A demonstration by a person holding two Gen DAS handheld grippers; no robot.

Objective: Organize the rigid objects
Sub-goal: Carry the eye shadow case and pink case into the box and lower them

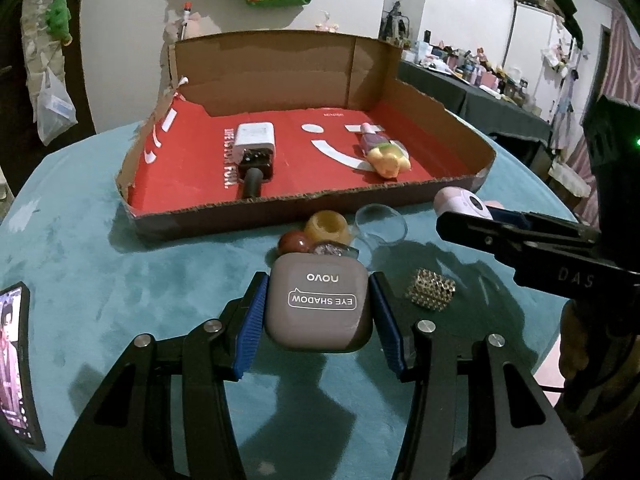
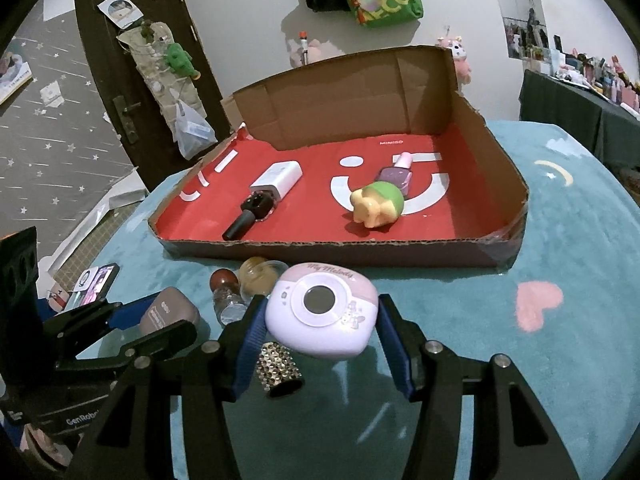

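Observation:
My left gripper (image 1: 318, 300) has its blue pads against both sides of a mauve "novo EYE SHADOW" case (image 1: 316, 300), held just above the teal table. My right gripper (image 2: 322, 320) is shut on a pink "My Melody" toy camera (image 2: 322, 314); it also shows in the left wrist view (image 1: 464, 204). The red-lined cardboard box (image 1: 304, 204) lies beyond, holding a white charger with a black microphone (image 1: 254, 148) and a nail polish bottle beside a yellow-green toy (image 1: 386, 156).
In front of the box lie a red ball (image 1: 294, 242), an amber jar (image 1: 327, 227), a clear cup (image 1: 380, 226), a small glass bottle (image 2: 229, 306) and a rhinestone cylinder (image 1: 431, 289). A phone (image 1: 16, 360) lies at the table's left edge.

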